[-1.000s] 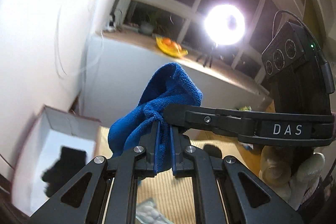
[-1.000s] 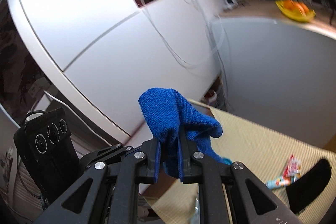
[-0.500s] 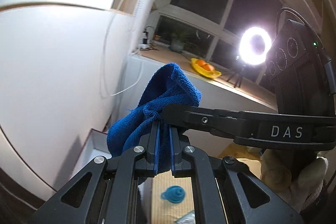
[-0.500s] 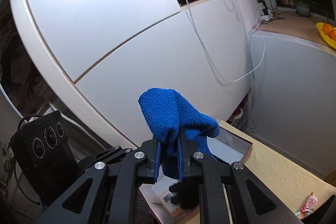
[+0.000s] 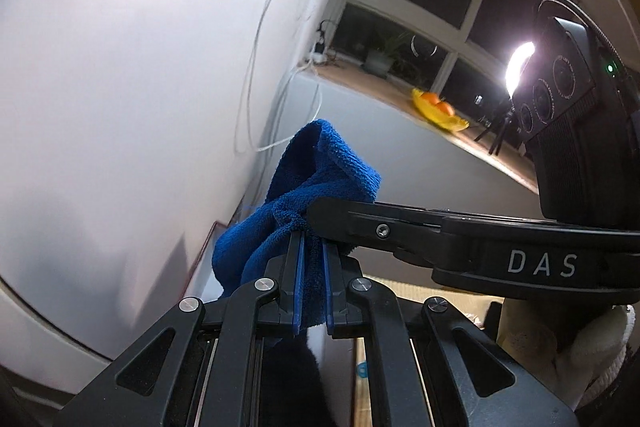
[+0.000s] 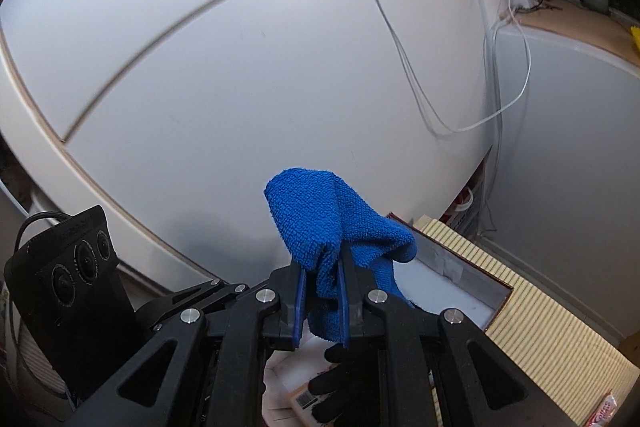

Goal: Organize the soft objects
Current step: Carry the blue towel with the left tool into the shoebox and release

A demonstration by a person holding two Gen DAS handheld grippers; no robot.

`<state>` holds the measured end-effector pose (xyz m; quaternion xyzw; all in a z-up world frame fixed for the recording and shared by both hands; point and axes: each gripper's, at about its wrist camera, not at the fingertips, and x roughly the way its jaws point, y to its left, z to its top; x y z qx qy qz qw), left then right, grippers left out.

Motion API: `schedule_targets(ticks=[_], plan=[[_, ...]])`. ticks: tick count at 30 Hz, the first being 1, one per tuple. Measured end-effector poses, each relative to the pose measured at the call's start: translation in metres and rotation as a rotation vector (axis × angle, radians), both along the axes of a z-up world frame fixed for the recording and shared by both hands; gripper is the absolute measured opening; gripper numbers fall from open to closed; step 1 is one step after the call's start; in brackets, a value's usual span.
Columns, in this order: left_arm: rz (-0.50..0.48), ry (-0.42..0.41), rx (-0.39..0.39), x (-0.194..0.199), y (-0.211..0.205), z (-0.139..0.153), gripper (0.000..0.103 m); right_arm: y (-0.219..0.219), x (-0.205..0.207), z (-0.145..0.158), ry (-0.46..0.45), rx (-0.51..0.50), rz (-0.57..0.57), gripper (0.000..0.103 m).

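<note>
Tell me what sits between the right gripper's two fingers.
A fold of the blue towel fills the gap of the right gripper, pinched by both fingers, in the right wrist view.

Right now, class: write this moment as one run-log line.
left gripper: shut on towel | right gripper: shut on towel | box: open, below towel | glove: in box
</note>
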<state>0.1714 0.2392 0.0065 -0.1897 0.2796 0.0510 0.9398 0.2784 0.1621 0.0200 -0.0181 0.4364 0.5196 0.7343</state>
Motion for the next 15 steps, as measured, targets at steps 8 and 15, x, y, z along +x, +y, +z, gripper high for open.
schedule_targets(ticks=[8, 15], plan=[[0.015, 0.151, 0.056, 0.019, 0.001, -0.043, 0.005, 0.019, 0.015, -0.053, 0.060, -0.102, -0.006, 0.012], [0.017, 0.236, 0.060, 0.026, 0.002, -0.067, 0.005, 0.024, 0.016, -0.080, 0.075, -0.161, -0.016, 0.012]])
